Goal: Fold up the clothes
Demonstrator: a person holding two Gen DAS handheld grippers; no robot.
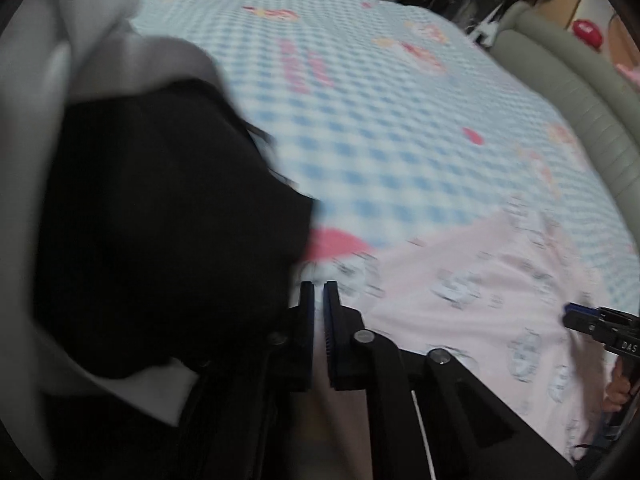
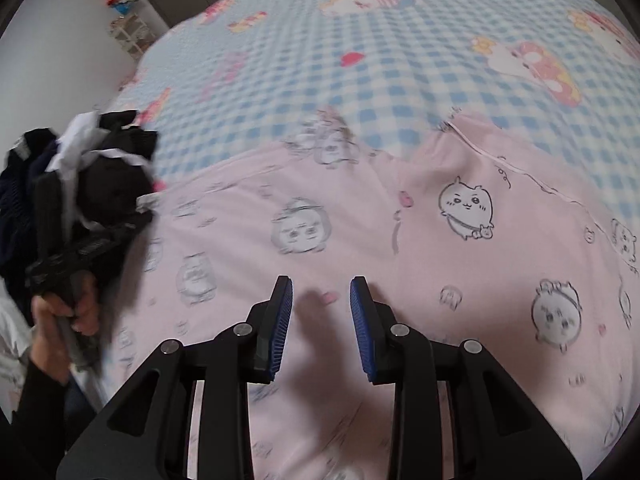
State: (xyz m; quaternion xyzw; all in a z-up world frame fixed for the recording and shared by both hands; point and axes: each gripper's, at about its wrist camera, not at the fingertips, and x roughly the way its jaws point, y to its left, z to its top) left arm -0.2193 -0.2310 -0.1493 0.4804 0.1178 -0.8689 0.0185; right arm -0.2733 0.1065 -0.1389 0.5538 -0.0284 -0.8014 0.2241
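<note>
A pink garment [image 1: 480, 300] [image 2: 360, 220] printed with cartoon faces lies spread on the bed. In the left wrist view my left gripper [image 1: 319, 292] hangs over that garment's left edge, jaws shut to a thin slit; blur hides whether any cloth is caught. A dark pile of black clothes [image 1: 160, 220] [image 2: 116, 184] sits right beside it. My right gripper [image 2: 321, 292] hovers open above the near part of the pink garment, nothing between its blue pads [image 2: 282, 320]. The right gripper [image 1: 576, 316] also shows at the right edge of the left wrist view.
The bed has a blue checked sheet [image 1: 360, 120] [image 2: 360, 72] with cartoon prints. A grey padded bed frame [image 1: 580, 100] curves along the right. Pale grey cloth [image 1: 40, 120] lies beyond the black pile. A hand [image 2: 80, 312] holds the left gripper's handle. A small shelf [image 2: 128, 32] stands by the wall.
</note>
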